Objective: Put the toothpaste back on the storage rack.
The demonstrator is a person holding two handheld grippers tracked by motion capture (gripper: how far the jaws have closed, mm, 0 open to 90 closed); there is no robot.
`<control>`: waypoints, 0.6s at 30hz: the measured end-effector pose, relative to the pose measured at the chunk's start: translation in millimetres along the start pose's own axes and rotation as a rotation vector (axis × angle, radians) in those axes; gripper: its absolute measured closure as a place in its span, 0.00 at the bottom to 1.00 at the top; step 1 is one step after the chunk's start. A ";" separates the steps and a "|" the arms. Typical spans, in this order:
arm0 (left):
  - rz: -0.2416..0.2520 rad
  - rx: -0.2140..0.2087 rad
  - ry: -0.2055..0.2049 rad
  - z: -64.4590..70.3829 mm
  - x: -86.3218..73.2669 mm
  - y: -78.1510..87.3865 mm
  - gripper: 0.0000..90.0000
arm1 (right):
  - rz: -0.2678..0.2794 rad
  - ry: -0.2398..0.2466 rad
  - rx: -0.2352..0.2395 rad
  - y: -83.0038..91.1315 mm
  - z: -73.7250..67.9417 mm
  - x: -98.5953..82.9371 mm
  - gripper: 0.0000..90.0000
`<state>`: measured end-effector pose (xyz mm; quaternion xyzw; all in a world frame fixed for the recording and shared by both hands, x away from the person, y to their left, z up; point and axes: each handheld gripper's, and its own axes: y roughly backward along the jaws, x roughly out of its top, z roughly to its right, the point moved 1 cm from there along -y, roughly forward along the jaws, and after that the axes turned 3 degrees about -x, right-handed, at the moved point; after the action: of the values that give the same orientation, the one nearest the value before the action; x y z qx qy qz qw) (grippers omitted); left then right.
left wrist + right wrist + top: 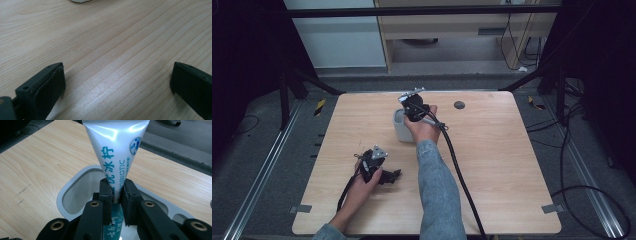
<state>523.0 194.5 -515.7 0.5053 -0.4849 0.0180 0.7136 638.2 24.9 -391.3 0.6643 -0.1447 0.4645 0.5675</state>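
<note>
A white tube with teal lettering (115,152) stands upright over the mouth of a white cup-like holder (80,195). My right gripper (116,195) is shut on the tube's narrow middle, directly above the holder's opening. In the high view the right gripper (414,109) hangs over the white holder (401,129) near the table's far middle. My left gripper (389,176) rests low on the table near the front left, held by a hand. In the left gripper view that left gripper (117,82) stands open with bare wood between its jaws.
The wooden table (492,165) has a small dark round disc (459,105) at the far right of centre. A thick black cable (457,165) trails from the right gripper toward the front edge. Dark floor, rails and loose cables surround the table.
</note>
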 end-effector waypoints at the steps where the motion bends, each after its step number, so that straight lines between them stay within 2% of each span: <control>1: 0.000 0.000 0.000 0.0 0.0 0.0 0.00 | -0.001 0.001 0.000 0.0 0.0 0.1 0.88; 18: 0.000 0.000 0.000 0.0 0.0 0.0 0.00 | 0.000 -0.009 0.009 1.1 1.7 0.2 0.87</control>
<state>522.9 194.5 -515.7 0.5053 -0.4849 0.0180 0.7136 638.2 23.1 -390.3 0.6688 -0.1453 0.4622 0.5639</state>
